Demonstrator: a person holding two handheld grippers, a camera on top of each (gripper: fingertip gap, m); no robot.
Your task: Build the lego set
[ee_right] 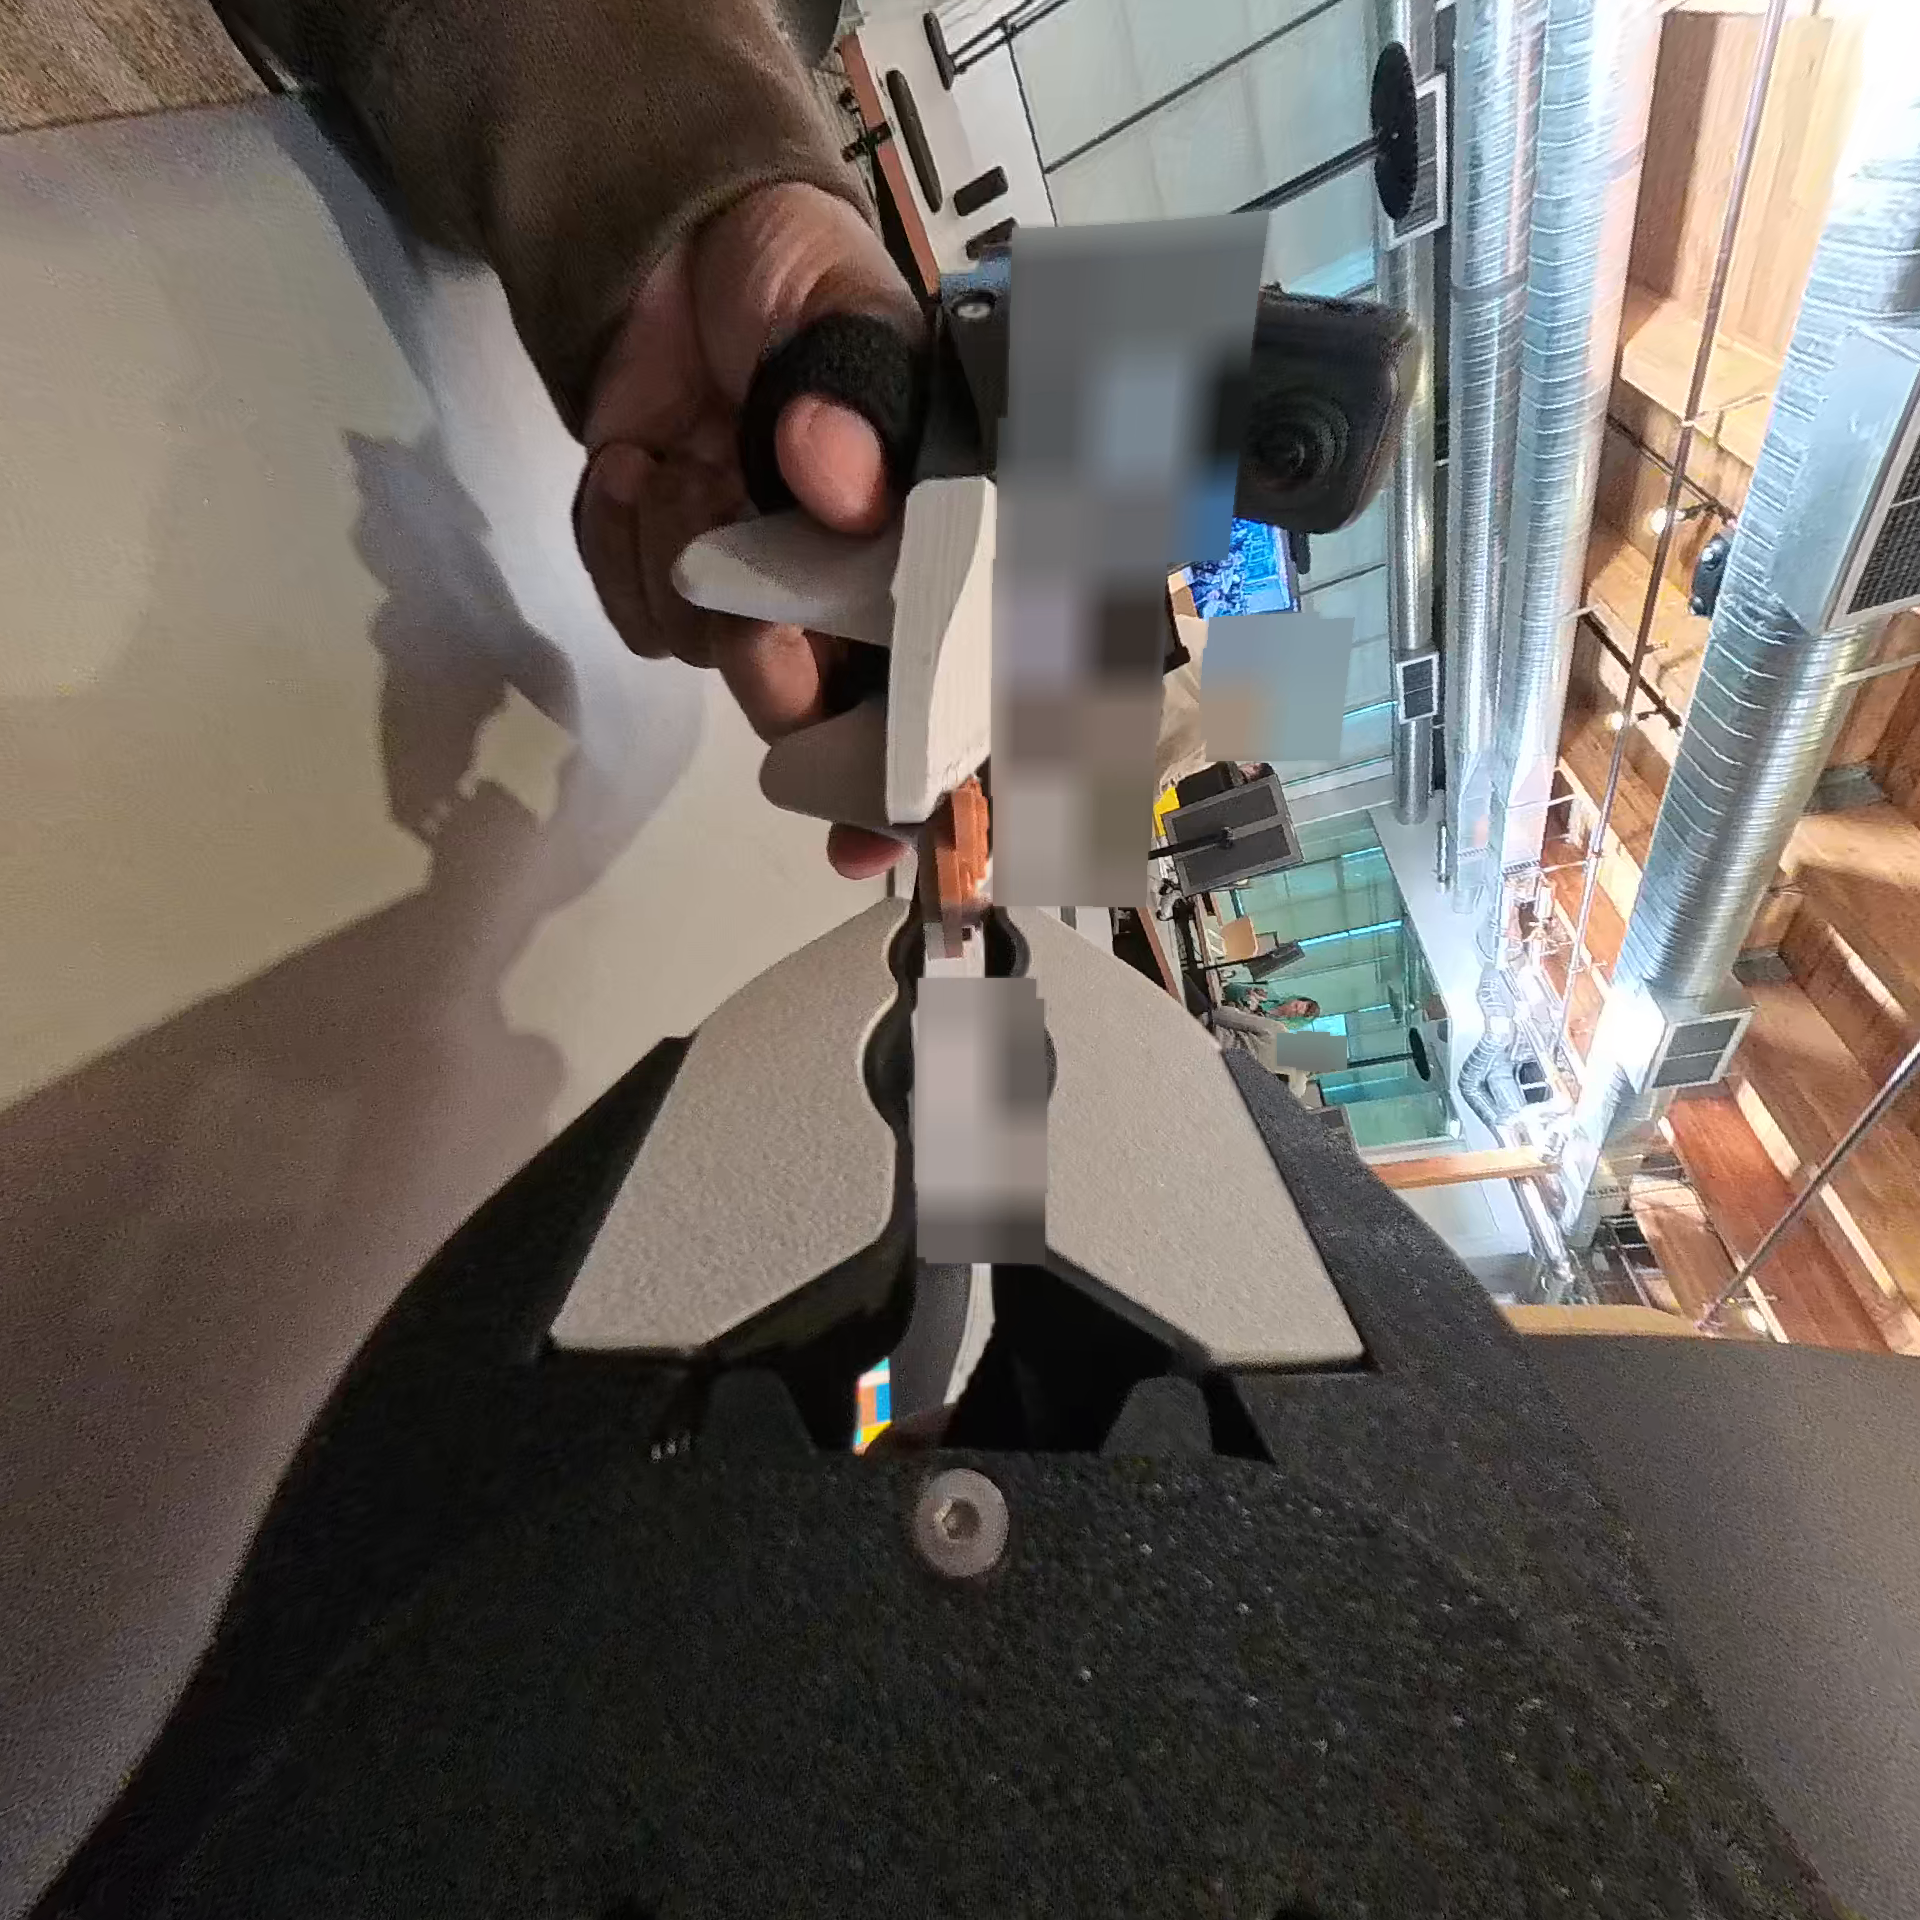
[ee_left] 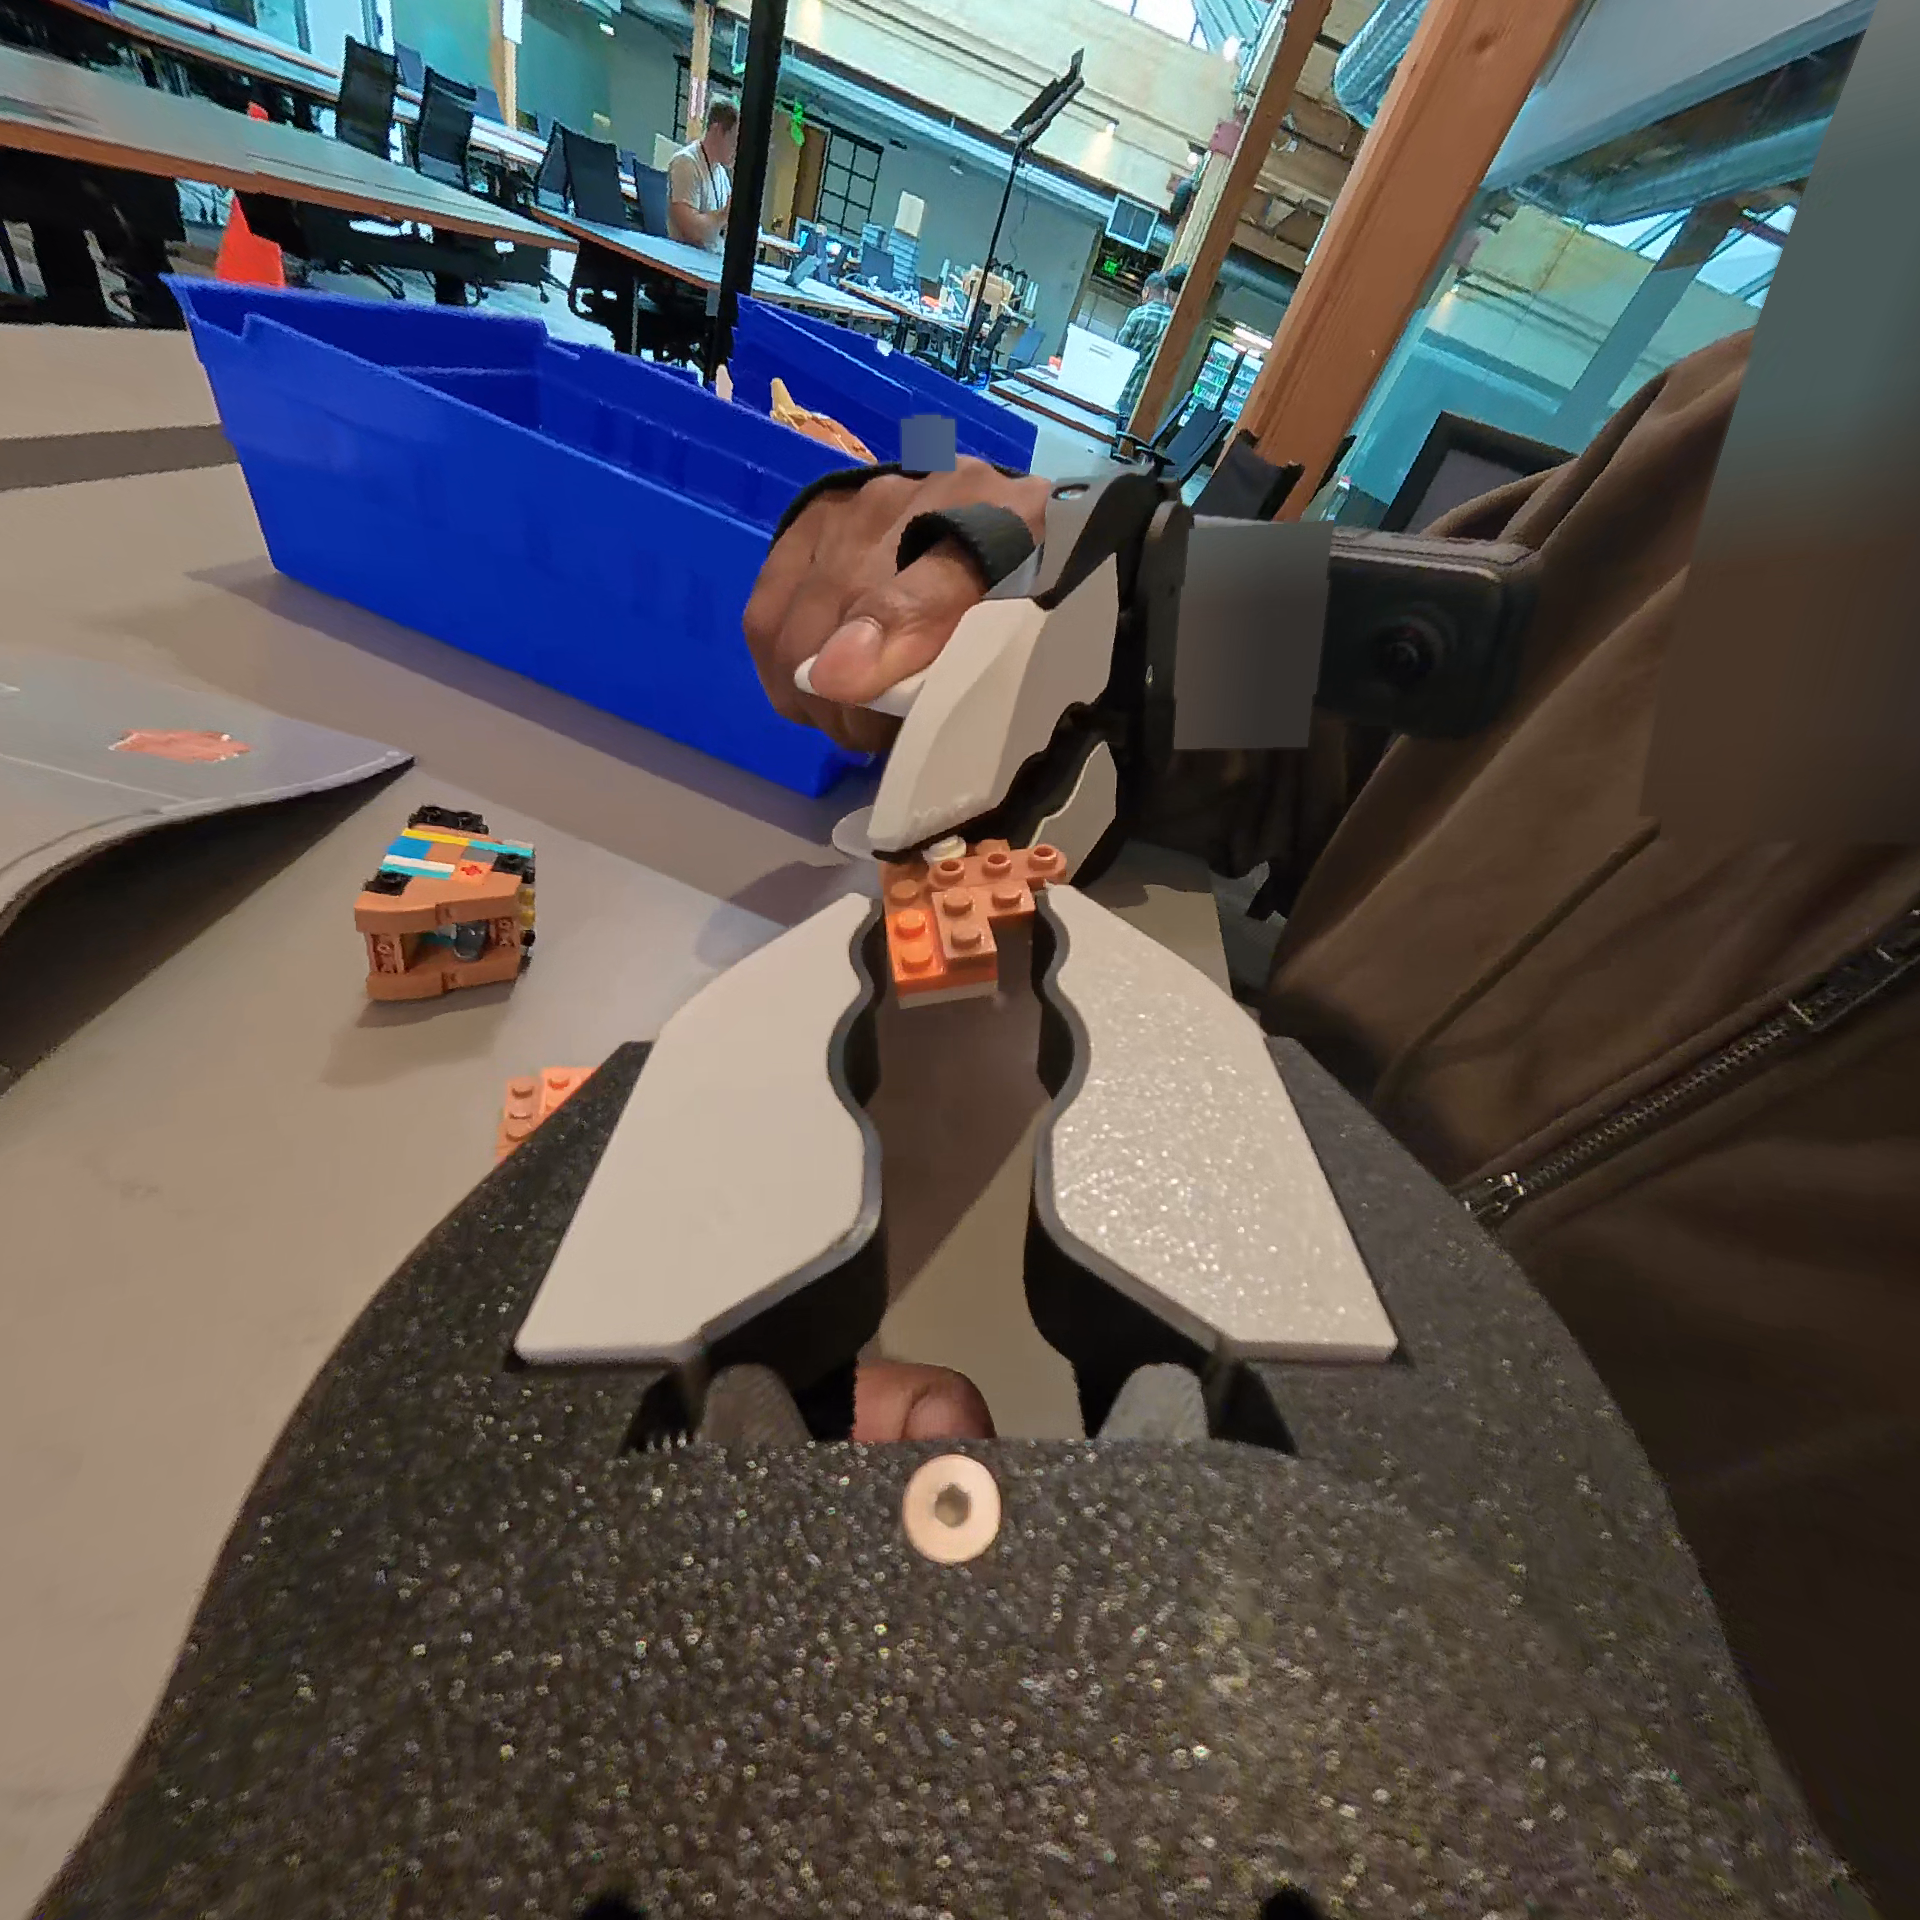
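My left gripper (ee_left: 956, 927) is shut on a small assembly of orange and brown plates (ee_left: 961, 904), held above the grey table. My right gripper (ee_left: 966, 844) comes down from above, its tips touching the assembly's far edge. It is shut on a thin white piece (ee_left: 943, 848). In the right wrist view my right gripper (ee_right: 961, 932) grips the white piece (ee_right: 948, 951) edge-on against the orange plates (ee_right: 968, 831), with the left gripper (ee_right: 948, 819) beyond. A built multicoloured lego block (ee_left: 447, 906) lies on the table to the left.
A loose orange plate (ee_left: 535, 1099) lies by my left gripper's body. An instruction booklet (ee_left: 187, 769) lies at the left. Two blue bins (ee_left: 499, 520) stand behind. A person's brown jacket (ee_left: 1558, 987) fills the right side. Only a small space, under 4 cm, lies between the two pairs of fingers. The built multicoloured lego block (ee_left: 447, 906) is about 12 cm from my left fingertips.
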